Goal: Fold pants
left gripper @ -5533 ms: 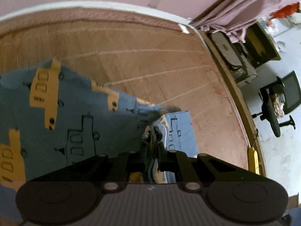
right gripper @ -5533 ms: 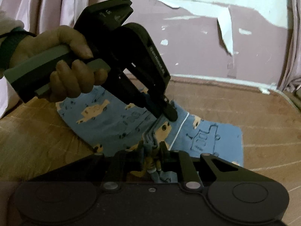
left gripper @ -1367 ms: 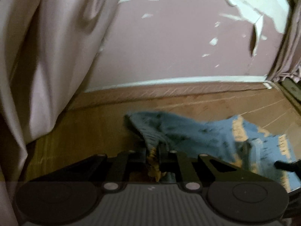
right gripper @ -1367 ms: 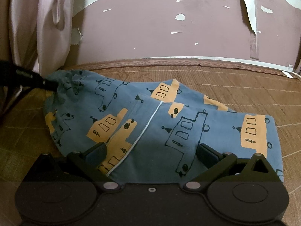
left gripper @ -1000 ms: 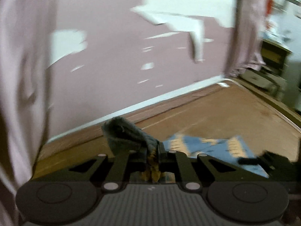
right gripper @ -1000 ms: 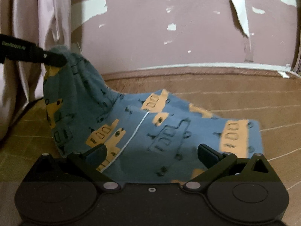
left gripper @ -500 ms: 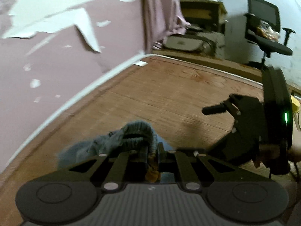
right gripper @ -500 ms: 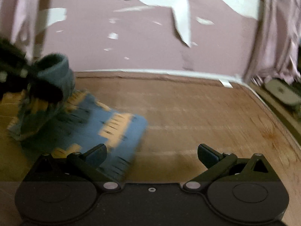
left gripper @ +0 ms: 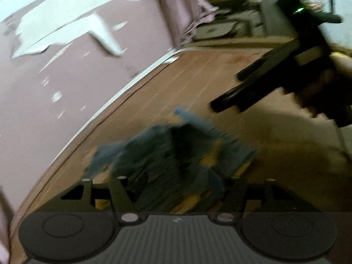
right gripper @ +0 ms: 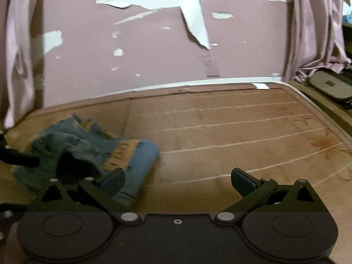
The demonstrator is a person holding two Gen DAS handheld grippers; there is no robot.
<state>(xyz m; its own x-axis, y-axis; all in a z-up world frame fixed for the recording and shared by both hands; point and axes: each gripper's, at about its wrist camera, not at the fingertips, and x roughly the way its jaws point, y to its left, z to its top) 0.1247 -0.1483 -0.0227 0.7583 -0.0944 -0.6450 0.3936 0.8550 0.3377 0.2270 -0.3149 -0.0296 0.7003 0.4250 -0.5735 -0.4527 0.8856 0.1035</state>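
Blue patterned pants (right gripper: 92,151) lie bunched on the brown mattress (right gripper: 231,132), at its near-left part in the right wrist view. Left claw (left gripper: 176,182) jaws opening, cloth blurred between them, not pinched. Right claw (right gripper: 177,179) spread wide, empty, just right of the pants.

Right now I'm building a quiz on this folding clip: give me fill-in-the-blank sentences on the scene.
1. The pants are ____ with orange prints.
2. They lie on a brown ____.
3. The right gripper holds ____.
4. The left gripper has its jaws ____, with cloth between them.

Missing words: blue; mattress; nothing; opening
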